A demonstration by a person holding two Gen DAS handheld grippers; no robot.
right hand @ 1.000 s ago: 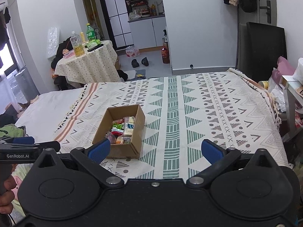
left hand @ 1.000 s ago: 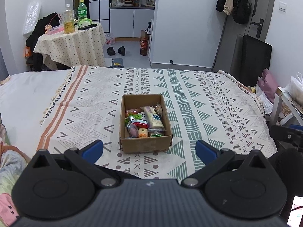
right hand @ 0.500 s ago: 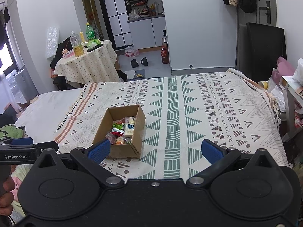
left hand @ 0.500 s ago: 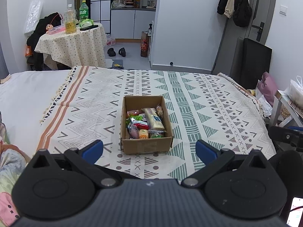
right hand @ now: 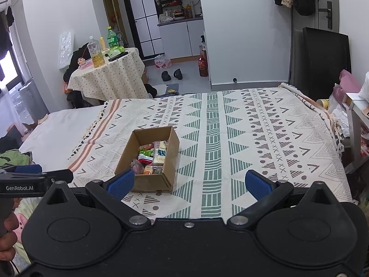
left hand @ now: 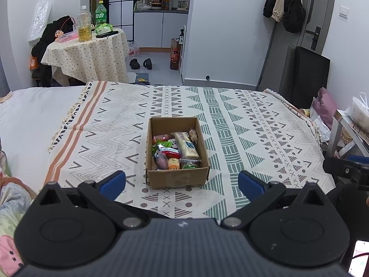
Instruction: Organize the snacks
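Snacks point(left hand: 175, 150) lie piled in an open box point(left hand: 177, 180) on the patterned blanket point(left hand: 253, 124), seen from the left wrist; no packet shows outside it. The left gripper point(left hand: 182, 182) hangs just short of the box, fingers spread wide and empty.

From the right wrist, the same box point(right hand: 150, 184) sits left of centre, snacks point(right hand: 151, 158) heaped at its near end. The right gripper point(right hand: 189, 182) is also spread wide, holding nothing.

This fits either packets gathered in or a box about to be sorted. For any pick, come straight down over one packet, pinch a sealed edge lightly, and steady the box so it does not slide on the soft blanket.
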